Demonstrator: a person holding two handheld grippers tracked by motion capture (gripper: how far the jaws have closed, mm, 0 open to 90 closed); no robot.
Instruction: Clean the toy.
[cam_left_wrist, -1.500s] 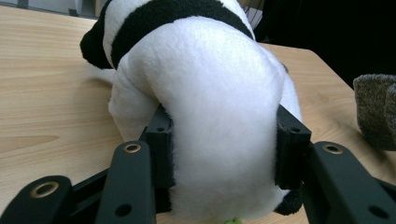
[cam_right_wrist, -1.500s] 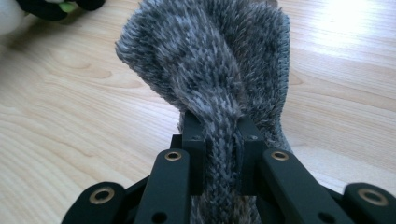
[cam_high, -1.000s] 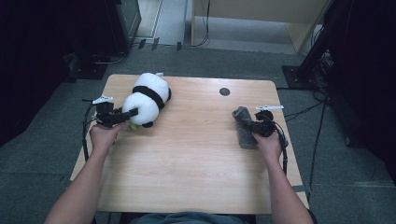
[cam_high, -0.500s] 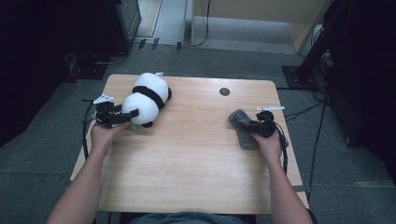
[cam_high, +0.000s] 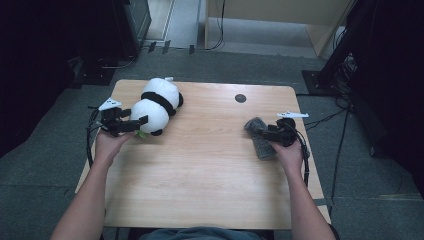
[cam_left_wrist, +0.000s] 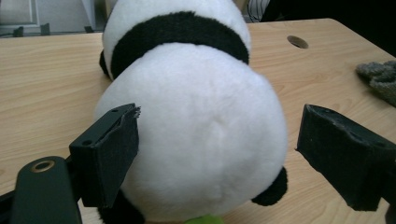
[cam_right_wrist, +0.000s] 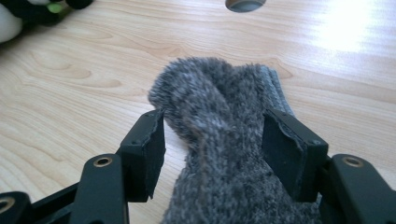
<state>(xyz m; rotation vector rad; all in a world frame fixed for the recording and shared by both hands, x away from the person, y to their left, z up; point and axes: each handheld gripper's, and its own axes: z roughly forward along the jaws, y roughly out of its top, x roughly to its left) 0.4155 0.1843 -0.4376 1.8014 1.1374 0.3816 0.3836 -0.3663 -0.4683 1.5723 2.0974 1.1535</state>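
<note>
1. Landmark: the round cable hole (cam_high: 240, 98) near the far edge of the wooden table (cam_high: 200, 190).
2. The toy panda (cam_high: 155, 106) lies on the table well to the left of the hole, its white rounded end towards the person.
3. Left gripper (cam_high: 131, 123): jaws spread wide, one on each side of the panda's rounded end. The left pad (cam_left_wrist: 114, 154) sits just beside the plush; the right pad (cam_left_wrist: 343, 156) stands clear of it.
4. The grey sock (cam_high: 259, 137) lies to the right of the hole, nearer the person.
5. Right gripper (cam_high: 260, 133): jaws partly apart, straddling the sock (cam_right_wrist: 224, 154), both pads against its fabric; a firm clamp cannot be confirmed.
</note>
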